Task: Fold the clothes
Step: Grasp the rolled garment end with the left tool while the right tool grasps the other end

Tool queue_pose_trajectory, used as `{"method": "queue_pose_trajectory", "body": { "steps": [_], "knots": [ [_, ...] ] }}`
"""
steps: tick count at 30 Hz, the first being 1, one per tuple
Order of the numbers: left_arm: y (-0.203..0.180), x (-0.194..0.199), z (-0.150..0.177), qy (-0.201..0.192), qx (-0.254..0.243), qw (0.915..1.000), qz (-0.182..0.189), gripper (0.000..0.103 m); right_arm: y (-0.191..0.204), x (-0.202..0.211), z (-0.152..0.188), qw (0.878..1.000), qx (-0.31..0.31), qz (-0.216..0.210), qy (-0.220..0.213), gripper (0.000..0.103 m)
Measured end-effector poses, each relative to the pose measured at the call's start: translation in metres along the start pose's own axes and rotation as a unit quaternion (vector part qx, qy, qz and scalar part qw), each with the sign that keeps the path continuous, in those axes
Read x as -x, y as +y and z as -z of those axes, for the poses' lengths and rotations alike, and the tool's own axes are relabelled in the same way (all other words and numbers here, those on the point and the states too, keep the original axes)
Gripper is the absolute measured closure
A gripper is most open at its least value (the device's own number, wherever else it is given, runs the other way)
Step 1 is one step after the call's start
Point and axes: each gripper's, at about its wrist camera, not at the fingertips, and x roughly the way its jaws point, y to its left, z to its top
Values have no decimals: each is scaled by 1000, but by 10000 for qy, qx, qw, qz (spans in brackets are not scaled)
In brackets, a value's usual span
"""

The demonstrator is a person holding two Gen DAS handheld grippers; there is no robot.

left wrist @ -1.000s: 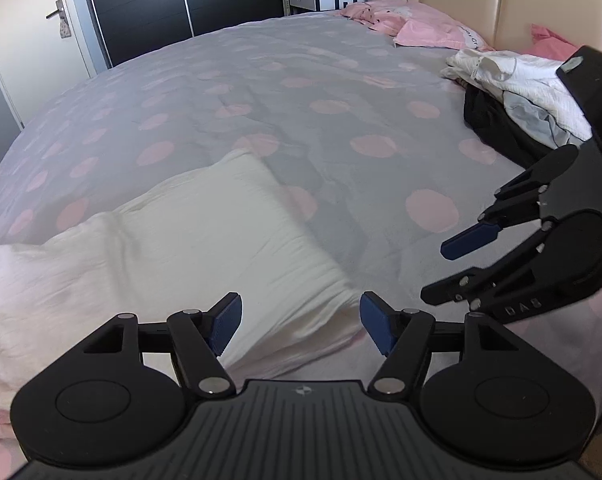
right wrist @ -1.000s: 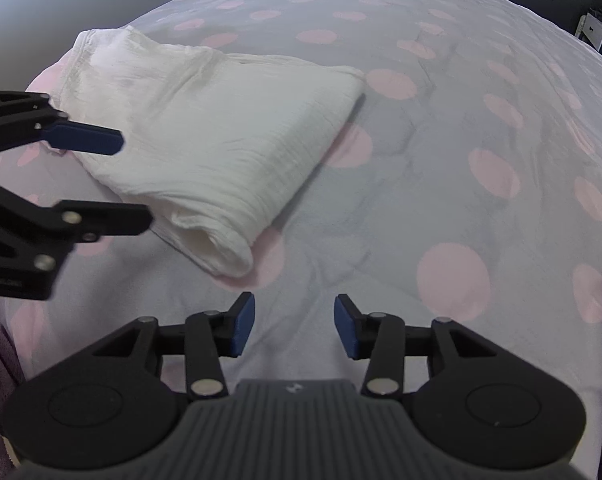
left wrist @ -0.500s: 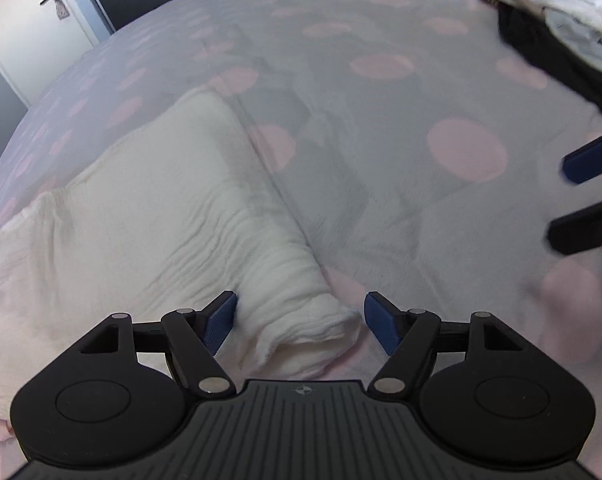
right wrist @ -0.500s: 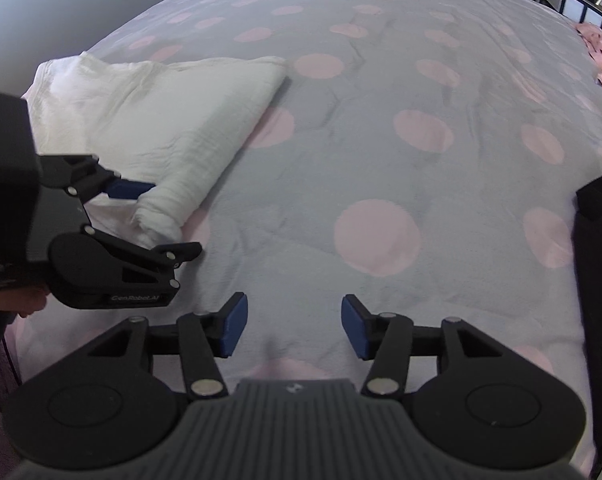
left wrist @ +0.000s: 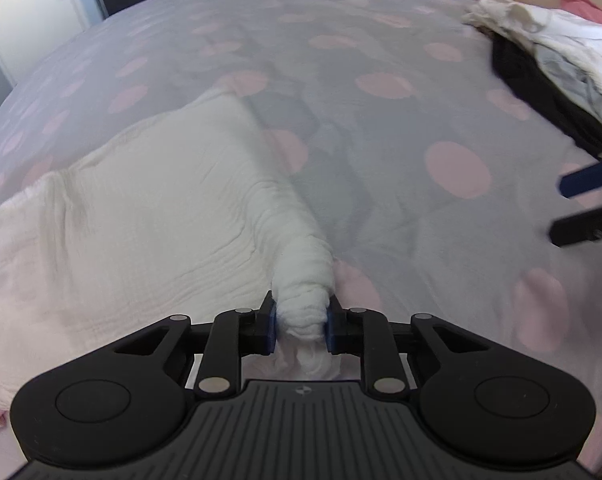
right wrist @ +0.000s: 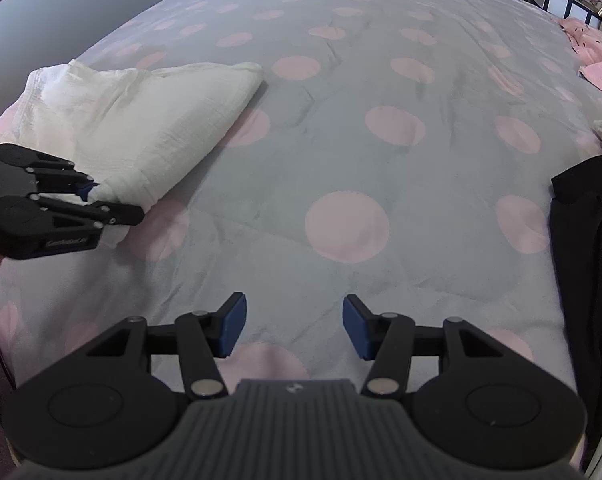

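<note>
Left gripper (left wrist: 300, 326) clamped on near corner of white folded cloth (left wrist: 149, 220), lying at left side of dotted bedspread (right wrist: 341, 168). Right gripper (right wrist: 294, 326) spread wide, holding nothing, hovering over bare bedspread. Dark garment (right wrist: 589, 264) plus white clothes pile (left wrist: 561, 44) (unfolded) at right edge.

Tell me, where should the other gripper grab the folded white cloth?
Probably the far corner of the white cloth, coming in from the open bedspread side. That corner lies flat and free, while the left gripper already pinches the near corner. The right gripper is open.
</note>
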Motion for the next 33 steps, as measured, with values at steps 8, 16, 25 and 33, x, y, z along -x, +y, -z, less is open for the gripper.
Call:
{"method": "queue_pose_trajectory", "body": {
  "steps": [8,16,25,33],
  "knots": [
    [-3,59,38,-33,-307,9970,711,85,25,14,8,9958,663,-479,-415,46],
    [-8,101,101,285,-670,9876,1394,85,75,9,54,9531,2890,-410,-794,37],
    [10,120,150,275,-125,9832,1800,85,131,-2,107,8321,5391,-94,-1303,22],
    [18,137,164,19,142,9832,1821,85,157,-41,122,7129,6783,430,-1728,24]
  ]
}}
